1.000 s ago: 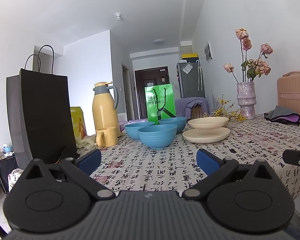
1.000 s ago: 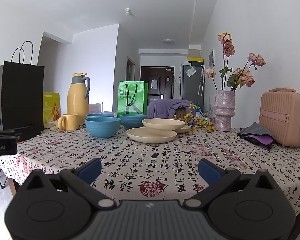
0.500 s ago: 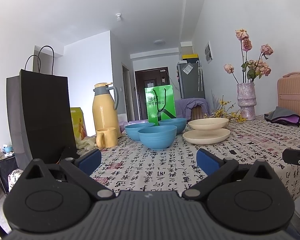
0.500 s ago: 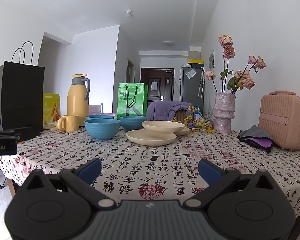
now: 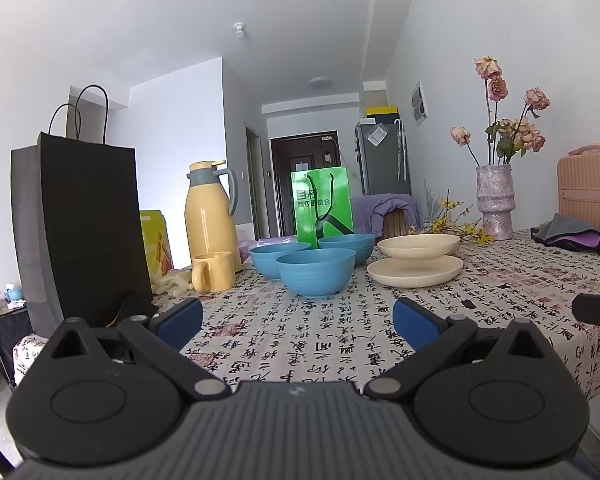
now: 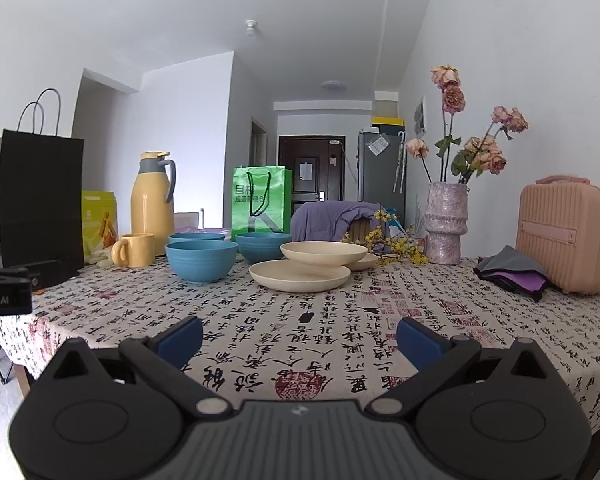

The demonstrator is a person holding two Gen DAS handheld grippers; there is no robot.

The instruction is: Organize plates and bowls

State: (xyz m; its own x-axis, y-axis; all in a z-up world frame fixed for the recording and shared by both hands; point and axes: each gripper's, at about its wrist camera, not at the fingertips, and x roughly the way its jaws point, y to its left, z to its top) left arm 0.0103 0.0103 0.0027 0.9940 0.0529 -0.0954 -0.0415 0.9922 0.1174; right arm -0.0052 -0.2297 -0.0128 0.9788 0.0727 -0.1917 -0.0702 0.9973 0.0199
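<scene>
Three blue bowls stand mid-table: the nearest (image 5: 315,271) (image 6: 202,260), one behind left (image 5: 278,254) and one behind right (image 5: 346,245) (image 6: 262,246). Right of them a cream plate (image 5: 414,271) (image 6: 300,276) lies flat, with a cream shallow bowl (image 5: 418,246) (image 6: 323,252) behind it and a third cream dish (image 6: 366,261) partly hidden. My left gripper (image 5: 296,322) is open and empty at the near table edge, facing the blue bowls. My right gripper (image 6: 300,338) is open and empty, low over the cloth, facing the cream plates.
A black paper bag (image 5: 80,224), yellow thermos (image 5: 210,216) and yellow mug (image 5: 212,272) stand at the left. A green bag (image 5: 322,206) is behind the bowls. A vase of flowers (image 6: 446,224), dark cloths (image 6: 514,272) and pink case (image 6: 568,236) stand right.
Both grippers have risen slightly and edged forward towards the dishes. Both stay open and empty.
</scene>
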